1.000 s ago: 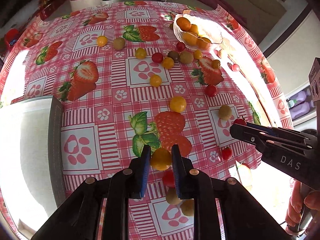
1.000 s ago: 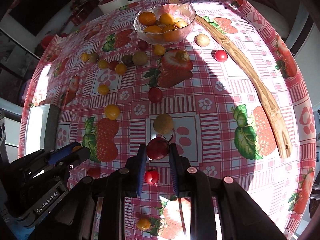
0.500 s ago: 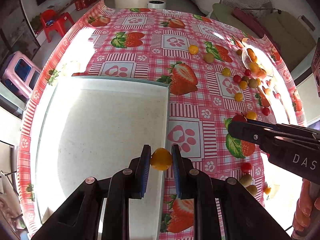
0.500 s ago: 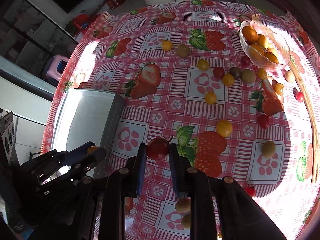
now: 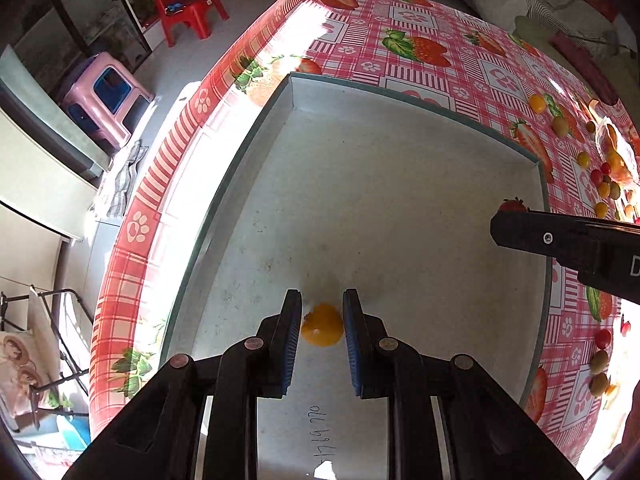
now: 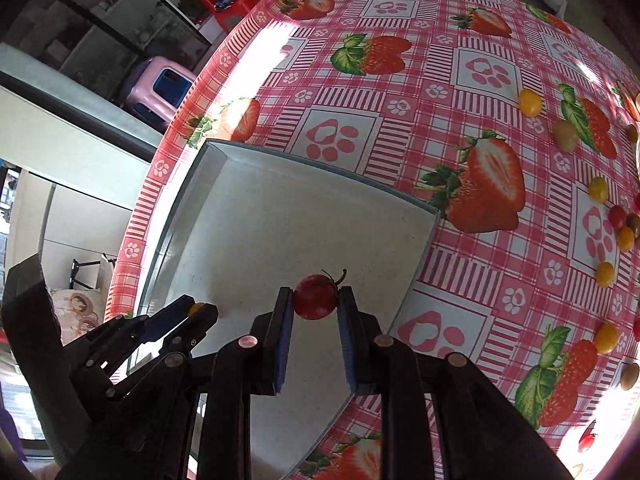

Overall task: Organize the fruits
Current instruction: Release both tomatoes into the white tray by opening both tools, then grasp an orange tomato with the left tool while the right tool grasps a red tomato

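**Two tomatoes held over the tray**

My left fingers [image 5: 322, 330] are clamped on a small round orange-yellow tomato [image 5: 322, 330], which sits between the two blue pads. They hang above the floor of the shallow white rectangular tray [image 5: 400, 200], close to its near edge; I cannot tell whether the fruit touches the floor. Some handwritten digits show on the tray floor just below the pads.

My right fingers [image 6: 315, 304] are clamped on a round red cherry tomato with a green stem [image 6: 316, 297], gripped between their tips. They reach in over the tray [image 6: 280, 220] near its right edge, and in the left wrist view the same gripper [image 5: 560, 240] comes in from the right side, with the red fruit's top showing just above its tip.

The tray lies at the left edge of the desk, which is covered by a pink checked cloth printed with strawberries and paw marks [image 6: 440, 80]. Loose small tomatoes in yellow, red and green [image 6: 530, 103] are scattered across the far right part of the desk, well apart from the tray. A clear glass bowl with orange fruit [image 5: 614, 152] stands by the desk's far right edge.

On the floor beyond the desk stand a red plastic chair [image 5: 188, 12] and a pink plastic stool [image 5: 106, 98].
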{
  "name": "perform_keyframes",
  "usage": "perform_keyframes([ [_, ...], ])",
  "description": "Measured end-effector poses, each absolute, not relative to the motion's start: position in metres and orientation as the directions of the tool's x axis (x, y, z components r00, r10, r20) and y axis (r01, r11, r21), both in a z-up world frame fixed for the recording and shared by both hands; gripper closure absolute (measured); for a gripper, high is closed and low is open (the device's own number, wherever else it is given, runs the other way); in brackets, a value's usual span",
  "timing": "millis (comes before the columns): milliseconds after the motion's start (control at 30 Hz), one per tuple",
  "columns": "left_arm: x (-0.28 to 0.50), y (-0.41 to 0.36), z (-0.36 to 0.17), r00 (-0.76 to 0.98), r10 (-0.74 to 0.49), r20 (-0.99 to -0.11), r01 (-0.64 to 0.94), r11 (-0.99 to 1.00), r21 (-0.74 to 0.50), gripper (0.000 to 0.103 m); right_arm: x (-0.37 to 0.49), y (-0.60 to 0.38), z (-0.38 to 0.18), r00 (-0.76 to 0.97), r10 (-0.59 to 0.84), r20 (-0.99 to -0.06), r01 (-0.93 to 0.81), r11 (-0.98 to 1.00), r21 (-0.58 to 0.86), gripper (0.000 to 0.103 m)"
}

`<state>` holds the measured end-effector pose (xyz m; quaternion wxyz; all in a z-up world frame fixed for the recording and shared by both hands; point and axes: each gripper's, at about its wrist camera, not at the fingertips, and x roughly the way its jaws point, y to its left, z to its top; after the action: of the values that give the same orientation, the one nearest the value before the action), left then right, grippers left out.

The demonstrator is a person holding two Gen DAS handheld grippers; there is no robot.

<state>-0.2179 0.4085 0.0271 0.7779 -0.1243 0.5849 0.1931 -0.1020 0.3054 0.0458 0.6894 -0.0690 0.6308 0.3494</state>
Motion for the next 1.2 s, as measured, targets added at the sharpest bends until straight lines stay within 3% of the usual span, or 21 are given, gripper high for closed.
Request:
perform_keyframes([
  [67, -0.219, 0.407, 0.023, 0.227, 0.159, -0.961, -0.441, 0.897, 0.045, 0.079, -0.103, 0.310, 0.038, -0.044, 0.368, -0.929, -0.579, 0.748, 0.324, 0.077],
  [100, -0.220, 0.406, 0.024, 0.230, 0.173, -0.958, -0.440, 0.896, 0.056, 0.071, -0.103, 0.312, 0.034, -0.043, 0.355, -0.934, -0.582, 0.751, 0.312, 0.077],
  [133, -0.221, 0.406, 0.024, 0.229, 0.180, -0.957, -0.440, 0.896, 0.063, 0.042, -0.103, 0.313, 0.030, -0.043, 0.342, -0.939, -0.585, 0.753, 0.302, 0.076],
  [200, -0.224, 0.404, 0.027, 0.246, 0.200, -0.948, -0.448, 0.891, 0.072, 0.013, -0.103, 0.314, 0.024, -0.053, 0.326, -0.944, -0.582, 0.758, 0.295, 0.076],
  [333, -0.224, 0.403, 0.025, 0.231, 0.199, -0.952, -0.438, 0.895, 0.081, 0.013, -0.103, 0.316, 0.018, -0.076, 0.330, -0.941, -0.581, 0.752, 0.311, 0.068],
  [433, -0.225, 0.403, 0.023, 0.217, 0.188, -0.958, -0.439, 0.895, 0.076, 0.013, -0.103, 0.317, 0.025, -0.077, 0.375, -0.924, -0.575, 0.740, 0.348, 0.035],
  [533, -0.225, 0.399, 0.027, 0.216, 0.189, -0.958, -0.434, 0.897, 0.079, 0.013, -0.103, 0.310, 0.047, -0.028, 0.426, -0.904, -0.569, 0.737, 0.365, 0.024],
  [833, -0.204, 0.354, 0.054, 0.269, 0.164, -0.949, -0.333, 0.940, 0.068, 0.013, -0.095, 0.231, 0.080, 0.092, 0.429, -0.899, -0.465, 0.817, 0.342, 0.024],
  [1200, -0.144, 0.243, 0.072, 0.331, 0.017, -0.944, -0.100, 0.995, -0.017, 0.013, -0.111, 0.058, 0.071, 0.201, 0.201, -0.959, -0.206, 0.965, 0.160, 0.024],
])
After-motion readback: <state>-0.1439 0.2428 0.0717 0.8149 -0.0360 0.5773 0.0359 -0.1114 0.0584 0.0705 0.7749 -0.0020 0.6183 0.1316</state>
